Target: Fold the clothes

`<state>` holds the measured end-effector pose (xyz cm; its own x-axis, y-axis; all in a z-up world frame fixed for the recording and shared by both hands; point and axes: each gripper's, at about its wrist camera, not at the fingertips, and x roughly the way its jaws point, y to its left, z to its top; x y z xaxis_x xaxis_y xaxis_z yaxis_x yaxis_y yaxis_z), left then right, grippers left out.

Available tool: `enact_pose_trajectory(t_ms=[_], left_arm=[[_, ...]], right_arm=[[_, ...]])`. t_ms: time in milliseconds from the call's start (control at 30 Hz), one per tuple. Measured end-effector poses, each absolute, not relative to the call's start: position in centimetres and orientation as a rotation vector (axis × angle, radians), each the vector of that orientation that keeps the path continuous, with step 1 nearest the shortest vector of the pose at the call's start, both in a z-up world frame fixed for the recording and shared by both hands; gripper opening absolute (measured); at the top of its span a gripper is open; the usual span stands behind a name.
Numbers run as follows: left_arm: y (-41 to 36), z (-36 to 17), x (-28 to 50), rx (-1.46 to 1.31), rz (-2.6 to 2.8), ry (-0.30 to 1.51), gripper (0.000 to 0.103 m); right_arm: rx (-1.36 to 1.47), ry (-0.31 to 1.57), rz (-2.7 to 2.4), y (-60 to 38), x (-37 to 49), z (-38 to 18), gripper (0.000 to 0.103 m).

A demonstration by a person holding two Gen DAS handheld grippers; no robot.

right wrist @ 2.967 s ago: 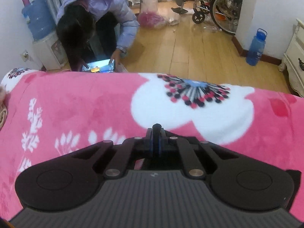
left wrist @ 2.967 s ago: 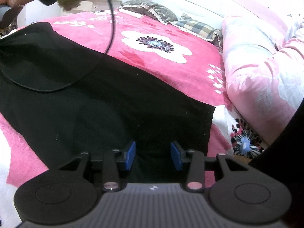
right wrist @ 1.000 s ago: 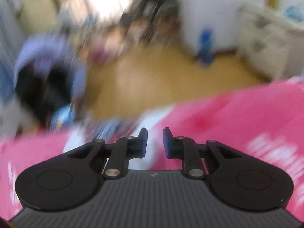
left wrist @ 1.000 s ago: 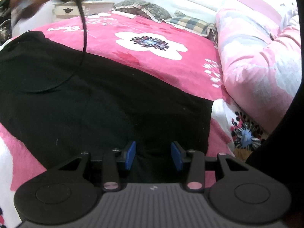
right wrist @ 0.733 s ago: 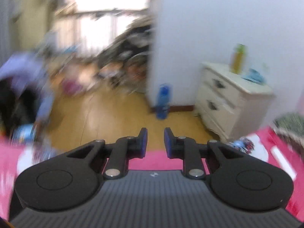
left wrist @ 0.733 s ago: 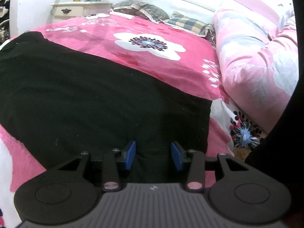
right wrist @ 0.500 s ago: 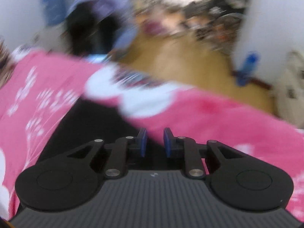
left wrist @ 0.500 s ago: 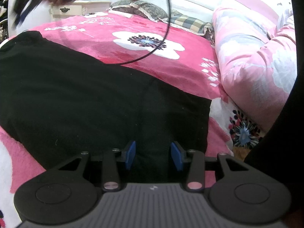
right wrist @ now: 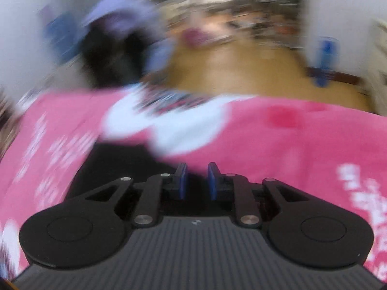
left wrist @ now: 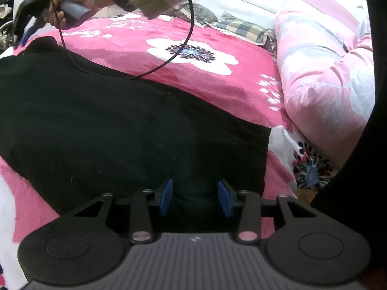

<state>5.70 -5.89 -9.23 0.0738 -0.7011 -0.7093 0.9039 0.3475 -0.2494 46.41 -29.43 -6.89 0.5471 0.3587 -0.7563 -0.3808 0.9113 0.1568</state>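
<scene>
The left tongs (left wrist: 194, 198) hang with their blue pads spread wide and nothing between them, just above the near edge of the black garment (left wrist: 125, 130). The right tongs (right wrist: 195, 181) are also parted, by a narrower gap, and hold nothing; their view is blurred, but a dark corner of the garment (right wrist: 116, 162) shows just below and to the left of the pads. In the left view the hand (left wrist: 63, 12) carrying them is at the garment's far end, a black cable (left wrist: 186, 38) looping down from it.

This looks like the reach before a fold: each pair of tongs needs to drop to the cloth, pinch an edge or corner, then carry it over.

The garment lies spread flat across the pink flowered bed cover (left wrist: 193, 55), from the near edge toward the far left corner, smooth, matte and plain. A pink quilt (left wrist: 324, 82) is heaped along the bed's right side.
</scene>
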Motion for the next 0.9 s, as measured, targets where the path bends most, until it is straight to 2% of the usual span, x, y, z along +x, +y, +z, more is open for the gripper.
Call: enact_pose_trajectory(t_ms=[67,167,267,400,533,700,833,900], left_arm=[[-5.9,-9.2,5.7,0.295,-1.233,0.863,0.043],[-6.0,-9.2,5.6,0.310,-1.235,0.857,0.043],[-6.0,-9.2,5.5,0.296,-1.222,0.863,0.043],[-6.2,-9.0,5.4,0.313,-1.219,0.866,0.043],[-6.6,-8.9,5.2,0.353,-1.217,0.860,0.043],[-6.9,-8.8,4.2,0.373,-1.169,0.830,0.043],[-6.6,-7.6,3.8,0.377,-1.138,0.826,0.043],[-5.7,-6.7,3.6,0.359,-1.126,0.814,0.043]], right_arm=[[-0.088,0.910,0.309,-29.9,47.1,-8.2,0.017],[0.125,0.853,0.051,-36.5,47.1,-7.6,0.021],[0.216,0.814,0.145,-39.2,45.1,-5.6,0.021],[0.073,0.935,0.391,-36.1,42.9,-6.7,0.022],[-0.109,0.997,0.067,-37.2,42.4,-9.4,0.023],[-0.168,0.835,-0.267,-42.2,37.9,-4.4,0.024],[-0.343,0.716,-0.141,-40.1,30.5,1.0,0.025],[-0.394,0.695,0.009,-37.9,25.7,3.2,0.031]])
